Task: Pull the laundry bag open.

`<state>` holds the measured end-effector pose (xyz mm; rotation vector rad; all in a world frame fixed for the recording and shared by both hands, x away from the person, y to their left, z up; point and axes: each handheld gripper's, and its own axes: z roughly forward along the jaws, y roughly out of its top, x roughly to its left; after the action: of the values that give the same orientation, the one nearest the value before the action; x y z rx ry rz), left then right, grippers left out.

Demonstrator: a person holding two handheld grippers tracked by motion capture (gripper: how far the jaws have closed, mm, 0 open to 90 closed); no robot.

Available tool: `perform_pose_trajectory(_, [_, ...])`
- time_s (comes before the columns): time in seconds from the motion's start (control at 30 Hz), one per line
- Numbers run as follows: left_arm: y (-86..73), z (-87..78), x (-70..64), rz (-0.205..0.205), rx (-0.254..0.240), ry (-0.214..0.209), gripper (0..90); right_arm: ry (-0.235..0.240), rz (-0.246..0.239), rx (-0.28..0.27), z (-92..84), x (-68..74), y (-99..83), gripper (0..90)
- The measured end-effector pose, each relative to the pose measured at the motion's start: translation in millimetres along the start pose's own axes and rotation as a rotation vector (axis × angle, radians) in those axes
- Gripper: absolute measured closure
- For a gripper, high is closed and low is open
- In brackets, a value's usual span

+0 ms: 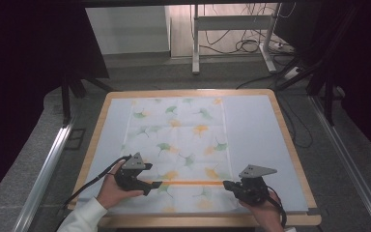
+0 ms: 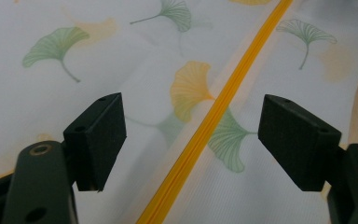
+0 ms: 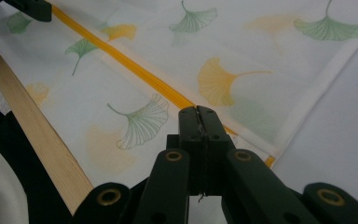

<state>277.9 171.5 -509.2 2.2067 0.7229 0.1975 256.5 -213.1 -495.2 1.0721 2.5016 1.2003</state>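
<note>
A white cloth [image 1: 178, 140] printed with green and yellow ginkgo leaves lies flat on the table. A thin orange strip [image 1: 188, 182] runs left to right across its near part. My left gripper [image 1: 153, 185] hovers at the strip's left end, open, with the strip [image 2: 214, 109] passing between its two black pads [image 2: 100, 135] untouched. My right gripper [image 1: 228, 184] sits at the strip's right end with its jaws shut. In the right gripper view the strip [image 3: 135, 70] runs under the closed tips of that gripper [image 3: 199, 114]; whether they pinch it I cannot tell.
The cloth rests on a white mat [image 1: 253, 125] covering a wooden-edged table [image 1: 290, 140]. The table's near wooden edge [image 3: 37, 135] lies close beside the right gripper. Beyond the table stand a metal frame [image 1: 232, 24] and loose cables on the floor.
</note>
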Motion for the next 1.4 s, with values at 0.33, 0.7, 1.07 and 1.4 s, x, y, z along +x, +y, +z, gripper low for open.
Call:
perform_pose_trajectory(0.33, [13.8,17.3,-8.1,0.031,0.02,-0.021,24.7,0.004,0.001,0.034,2.2,2.7,-7.6,89.3])
perform_pose_trajectory(0.7, [32.3,35.6,-21.4,0.067,0.009,-0.035,25.5,0.023,-0.017,0.084,8.0,9.0,-13.3,89.3])
perform_pose_trajectory(1.07, [48.5,49.9,-29.9,0.088,0.003,-0.055,25.8,0.028,-0.022,0.11,7.8,11.4,-19.7,89.3])
perform_pose_trajectory(1.4, [51.5,57.3,-25.3,0.051,-0.008,-0.081,27.6,0.024,-0.006,0.11,3.3,12.2,-25.5,89.2])
